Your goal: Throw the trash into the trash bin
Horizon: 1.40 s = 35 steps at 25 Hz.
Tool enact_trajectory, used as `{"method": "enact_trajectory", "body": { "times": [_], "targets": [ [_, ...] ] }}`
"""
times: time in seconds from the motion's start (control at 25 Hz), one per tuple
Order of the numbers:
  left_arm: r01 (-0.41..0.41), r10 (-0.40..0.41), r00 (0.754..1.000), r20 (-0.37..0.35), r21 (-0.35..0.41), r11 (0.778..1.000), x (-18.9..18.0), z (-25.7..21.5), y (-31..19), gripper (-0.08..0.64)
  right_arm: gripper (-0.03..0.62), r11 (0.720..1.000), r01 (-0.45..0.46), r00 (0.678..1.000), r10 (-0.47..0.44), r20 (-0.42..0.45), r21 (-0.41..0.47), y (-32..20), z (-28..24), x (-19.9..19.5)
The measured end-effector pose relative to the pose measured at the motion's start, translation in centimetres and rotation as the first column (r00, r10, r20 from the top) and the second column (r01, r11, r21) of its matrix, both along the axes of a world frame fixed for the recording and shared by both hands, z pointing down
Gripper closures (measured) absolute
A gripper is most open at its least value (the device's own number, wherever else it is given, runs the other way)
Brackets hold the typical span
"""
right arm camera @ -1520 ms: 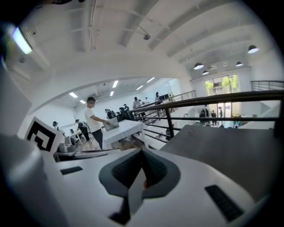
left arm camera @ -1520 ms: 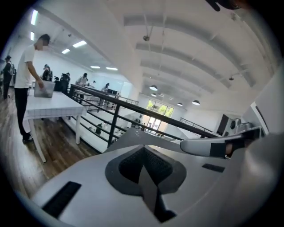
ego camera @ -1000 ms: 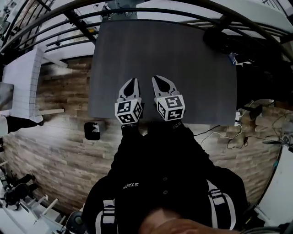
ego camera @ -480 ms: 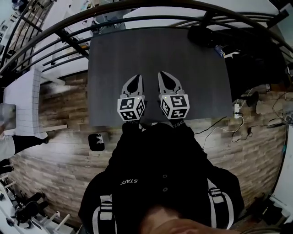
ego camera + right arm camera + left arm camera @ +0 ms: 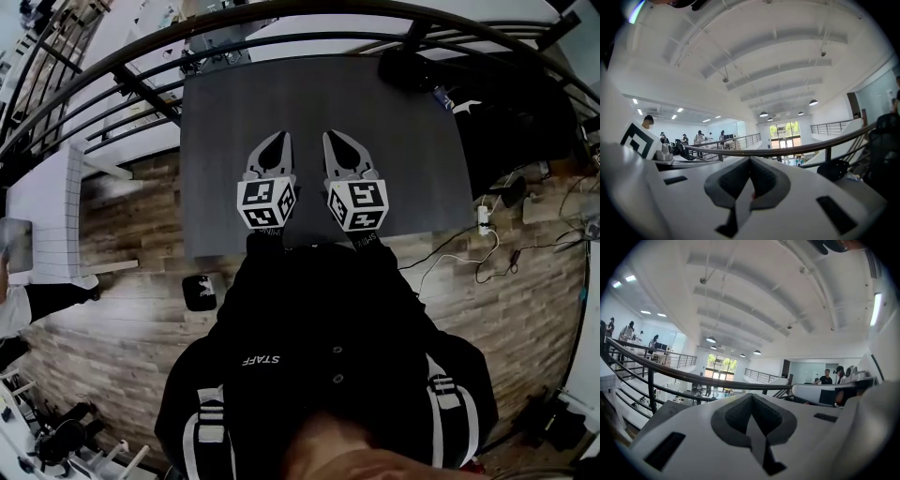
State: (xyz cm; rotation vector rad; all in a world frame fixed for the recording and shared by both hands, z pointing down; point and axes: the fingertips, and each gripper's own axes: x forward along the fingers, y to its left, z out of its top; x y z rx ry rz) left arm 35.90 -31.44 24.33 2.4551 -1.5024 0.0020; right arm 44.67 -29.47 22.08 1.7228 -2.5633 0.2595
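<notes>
Both tools are side by side over the near edge of the dark grey rectangular table, pointing away from the person. The left gripper has its jaws pressed together with nothing between the grey pads, and its own view confirms it. The right gripper is the same, pinched closed and empty.

And the trash? No view shows any, neither ahead of the jaws nor to either side. No bin can be named for certain either. A small black boxy object sits on the wood floor down to the left gripper's left, and what it is I cannot tell.

So this fits two readings: rubbish waiting somewhere out of view, or rubbish already dropped. Either way, sound handling here means keeping the two tools level, apart from each other and off the tabletop.
</notes>
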Motion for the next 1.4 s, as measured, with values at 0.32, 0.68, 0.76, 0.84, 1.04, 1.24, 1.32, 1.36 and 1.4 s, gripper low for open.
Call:
{"method": "enact_trajectory", "body": {
  "times": [0.32, 0.68, 0.76, 0.84, 1.04, 1.24, 1.32, 1.36, 1.4],
  "targets": [
    [-0.018, 0.017, 1.000, 0.014, 0.026, 1.000, 0.4, -0.5, -0.4, 0.560, 0.577, 1.000, -0.019, 1.000, 0.019, 0.000, 0.020, -0.5, -0.4, 0.2],
    [-0.021, 0.020, 0.999, 0.029, 0.027, 0.999, 0.1, -0.6, -0.7, 0.560, 0.577, 0.999, -0.035, 0.999, 0.035, 0.002, 0.020, -0.8, -0.3, 0.3],
    [-0.022, 0.021, 0.999, 0.031, 0.025, 0.999, 0.3, -0.5, -0.7, 0.560, 0.577, 0.999, -0.037, 0.999, 0.037, 0.000, 0.017, -0.7, -0.1, 0.4],
    [-0.023, 0.022, 0.999, 0.033, 0.022, 0.999, 0.4, -0.4, -0.6, 0.560, 0.577, 0.999, -0.040, 0.999, 0.040, -0.003, 0.015, -0.7, 0.0, 0.6],
    [-0.027, 0.026, 0.999, 0.033, 0.019, 0.999, 0.5, -0.4, -0.5, 0.560, 0.577, 0.999, -0.047, 0.999, 0.047, 0.002, 0.016, -0.6, -0.1, 0.8],
    [-0.022, 0.021, 0.999, 0.030, 0.012, 1.000, 0.5, 0.0, -0.3, 0.560, 0.577, 0.998, -0.053, 0.999, 0.053, 0.010, 0.017, -0.4, 0.2, 1.0],
    [-0.022, 0.022, 0.999, 0.029, 0.010, 1.000, 0.8, 0.0, -0.3, 0.560, 0.577, 0.998, -0.058, 0.998, 0.057, 0.013, 0.017, -0.4, 0.2, 1.3],
    [-0.023, 0.023, 0.999, 0.029, 0.009, 1.000, 1.0, 0.1, -0.3, 0.560, 0.577, 0.998, -0.059, 0.998, 0.059, 0.013, 0.017, -0.4, 0.1, 1.5],
    [-0.025, 0.025, 0.999, 0.030, 0.008, 1.000, 1.1, 0.1, -0.3, 0.560, 0.577, 0.998, -0.060, 0.998, 0.060, 0.013, 0.018, -0.4, 0.1, 1.6]
  ]
}}
